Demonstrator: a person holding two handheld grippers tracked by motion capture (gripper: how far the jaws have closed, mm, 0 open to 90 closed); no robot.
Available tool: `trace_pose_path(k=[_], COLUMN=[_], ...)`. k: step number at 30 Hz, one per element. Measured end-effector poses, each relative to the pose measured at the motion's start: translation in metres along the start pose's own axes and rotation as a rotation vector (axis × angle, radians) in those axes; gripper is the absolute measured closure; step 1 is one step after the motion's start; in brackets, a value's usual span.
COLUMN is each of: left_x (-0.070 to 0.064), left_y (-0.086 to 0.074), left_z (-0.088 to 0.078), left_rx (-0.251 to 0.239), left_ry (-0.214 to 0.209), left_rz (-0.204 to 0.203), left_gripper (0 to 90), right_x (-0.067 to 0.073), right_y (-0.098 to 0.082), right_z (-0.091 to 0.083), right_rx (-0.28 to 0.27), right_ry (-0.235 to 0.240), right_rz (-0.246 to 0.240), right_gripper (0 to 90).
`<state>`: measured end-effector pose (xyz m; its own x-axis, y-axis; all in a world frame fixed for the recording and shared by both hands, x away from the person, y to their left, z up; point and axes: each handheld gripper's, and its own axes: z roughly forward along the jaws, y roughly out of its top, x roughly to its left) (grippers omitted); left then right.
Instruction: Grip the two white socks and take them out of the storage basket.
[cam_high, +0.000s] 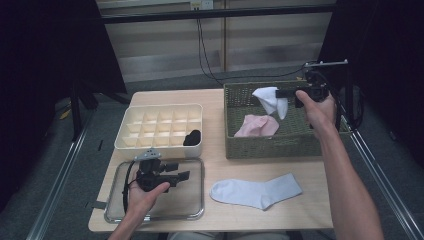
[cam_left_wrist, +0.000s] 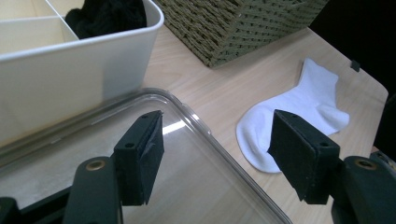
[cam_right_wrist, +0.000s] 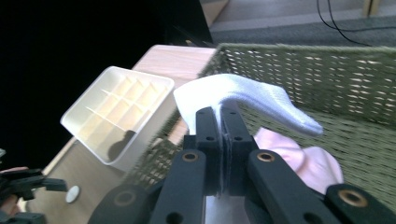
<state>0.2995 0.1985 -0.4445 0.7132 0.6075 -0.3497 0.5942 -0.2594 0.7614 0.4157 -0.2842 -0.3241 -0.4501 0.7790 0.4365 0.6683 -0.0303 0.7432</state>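
Midway through what looks like a sock-sorting job, the right gripper (cam_high: 286, 93) lifts a white sock (cam_high: 270, 100) out of the woven basket (cam_high: 270, 145) at the upper right of the high view. Its jaws are clenched on the fabric: in the right gripper view the two black pads meet on a fold of the sock (cam_right_wrist: 243, 95), which drapes over them, one end trailing toward the right of that frame and the other bunched at the left. In the high view the held sock hangs with its long axis running roughly up and down, the free end drooping toward the basket floor above a pink sock (cam_high: 257, 126) lying inside.

At lower left, the left gripper (cam_high: 181, 171) rests over a clear tray (cam_high: 197, 212), its jaws released and apart with nothing between them. A second white sock (cam_high: 255, 191) lies flat on the table (cam_high: 220, 110) at lower centre, its long axis left to right, cuff end to the right and toe to the left. A black item (cam_high: 192, 137) sits in a lower-right cell of the white divided box (cam_high: 125, 140).

The step in hand appears to be the lift-out. The next move likely calls for carrying the sock clear of the basket rim and laying it beside its match.
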Motion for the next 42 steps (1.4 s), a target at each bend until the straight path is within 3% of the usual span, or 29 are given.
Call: trace_pose_path(k=[3,7,9,18,27,42], left_x=[-0.001,-0.002,-0.004,-0.010,-0.015,-0.023], left_y=[0.004,0.008,0.012,0.025,0.028,0.032], left_z=[0.002,0.006,0.009,0.017,0.019,0.022], left_rx=[0.001,-0.003,-0.004,-0.012,-0.021,-0.029], left_ry=[0.000,-0.003,0.033,-0.004,-0.022,-0.038], left_rz=[0.013,0.001,0.021,0.029,0.036,0.040], left_gripper=[35.0,35.1,34.2,35.0,37.0,37.7], right_x=[0.009,0.018,0.022,0.039,0.058,0.089], right_y=[0.000,-0.002,-0.003,-0.014,-0.028,-0.056], right_z=[-0.001,-0.004,-0.007,-0.019,-0.032,-0.036], right_rx=[-0.009,-0.021,-0.027,-0.039,-0.049,-0.024], right_ry=[0.001,0.020,0.027,0.056,0.082,0.145], right_rz=[-0.027,-0.039,-0.043,-0.060,-0.069,-0.124], right_gripper=[87.5,87.4,87.5,87.4,87.4,87.4])
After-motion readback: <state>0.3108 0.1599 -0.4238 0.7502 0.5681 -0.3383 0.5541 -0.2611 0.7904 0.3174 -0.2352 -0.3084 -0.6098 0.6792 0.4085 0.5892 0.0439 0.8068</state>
